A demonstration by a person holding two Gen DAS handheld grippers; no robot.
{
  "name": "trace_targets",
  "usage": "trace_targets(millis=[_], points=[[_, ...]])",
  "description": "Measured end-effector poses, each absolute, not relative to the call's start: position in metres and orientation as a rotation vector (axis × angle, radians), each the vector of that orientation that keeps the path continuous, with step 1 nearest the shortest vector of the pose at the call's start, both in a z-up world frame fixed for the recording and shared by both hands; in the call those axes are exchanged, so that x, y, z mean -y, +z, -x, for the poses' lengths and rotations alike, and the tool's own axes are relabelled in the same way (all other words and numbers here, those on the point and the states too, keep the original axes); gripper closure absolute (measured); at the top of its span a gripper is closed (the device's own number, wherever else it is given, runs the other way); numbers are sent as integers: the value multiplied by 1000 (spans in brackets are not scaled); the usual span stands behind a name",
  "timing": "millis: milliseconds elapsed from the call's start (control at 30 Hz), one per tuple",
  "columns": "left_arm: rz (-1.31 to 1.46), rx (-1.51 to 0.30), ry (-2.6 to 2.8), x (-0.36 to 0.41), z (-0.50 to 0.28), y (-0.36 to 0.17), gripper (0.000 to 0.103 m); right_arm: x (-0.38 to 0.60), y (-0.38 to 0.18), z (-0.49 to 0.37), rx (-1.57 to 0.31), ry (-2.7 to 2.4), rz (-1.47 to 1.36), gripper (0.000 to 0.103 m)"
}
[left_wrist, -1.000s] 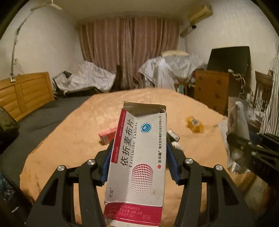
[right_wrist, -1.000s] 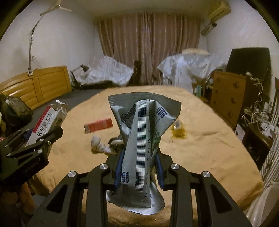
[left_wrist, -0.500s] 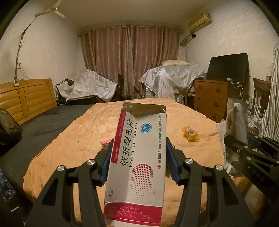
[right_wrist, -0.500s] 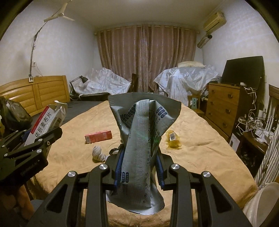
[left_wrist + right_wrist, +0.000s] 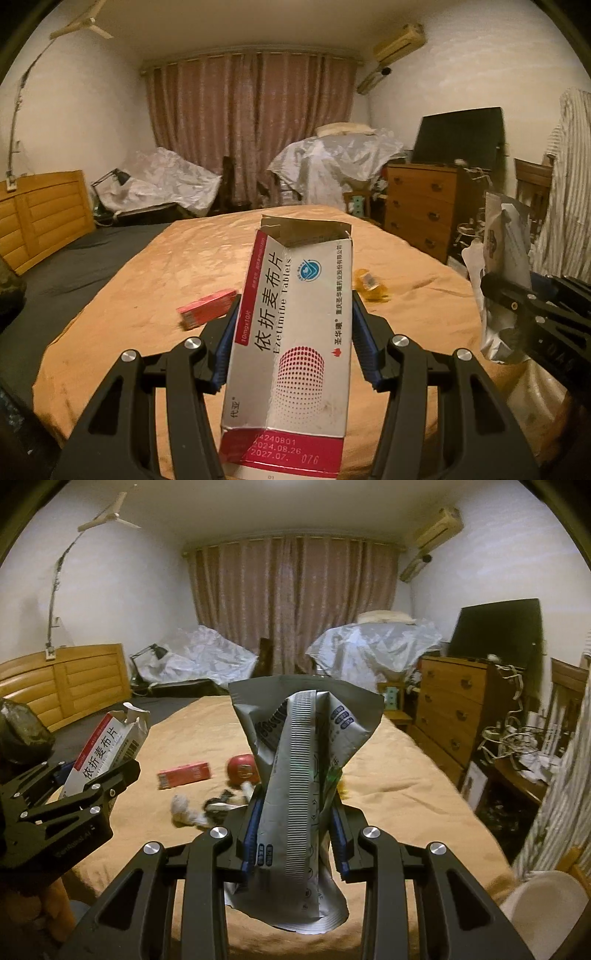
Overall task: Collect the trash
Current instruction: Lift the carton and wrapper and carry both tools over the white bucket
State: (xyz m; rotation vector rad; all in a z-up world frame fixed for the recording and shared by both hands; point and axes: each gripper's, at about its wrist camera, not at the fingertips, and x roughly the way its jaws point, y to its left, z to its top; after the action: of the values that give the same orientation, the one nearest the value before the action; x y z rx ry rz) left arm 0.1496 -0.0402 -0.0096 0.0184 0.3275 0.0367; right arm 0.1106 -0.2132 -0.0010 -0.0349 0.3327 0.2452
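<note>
1. Left wrist view: my left hand-held gripper [image 5: 291,334] is clenched on a white-and-red tablet box [image 5: 291,332], upright, top flap torn open, held above the bed [image 5: 147,280].
2. My right hand-held gripper [image 5: 295,834] is clamped on a crumpled silver foil pouch [image 5: 299,775], also held over the bed.
3. Loose on the orange bedspread: red carton [image 5: 184,774], red round item [image 5: 242,768], white wad [image 5: 184,810], yellow wrapper [image 5: 369,286].
</note>
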Motion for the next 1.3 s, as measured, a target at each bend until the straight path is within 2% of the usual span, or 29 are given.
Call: trace_targets(millis=[733,967,1300], points=[[-105,-347,-412,255,-166,3,51,463,18,-50,-421,-125,-12,69],[-138,-431,-555,319,-168,-11,50,547,4,-42,-545,-200,-55,69],[-185,-678,-718,375,-185,-57,50,645,-46,-75,-867,-135,-170,69]])
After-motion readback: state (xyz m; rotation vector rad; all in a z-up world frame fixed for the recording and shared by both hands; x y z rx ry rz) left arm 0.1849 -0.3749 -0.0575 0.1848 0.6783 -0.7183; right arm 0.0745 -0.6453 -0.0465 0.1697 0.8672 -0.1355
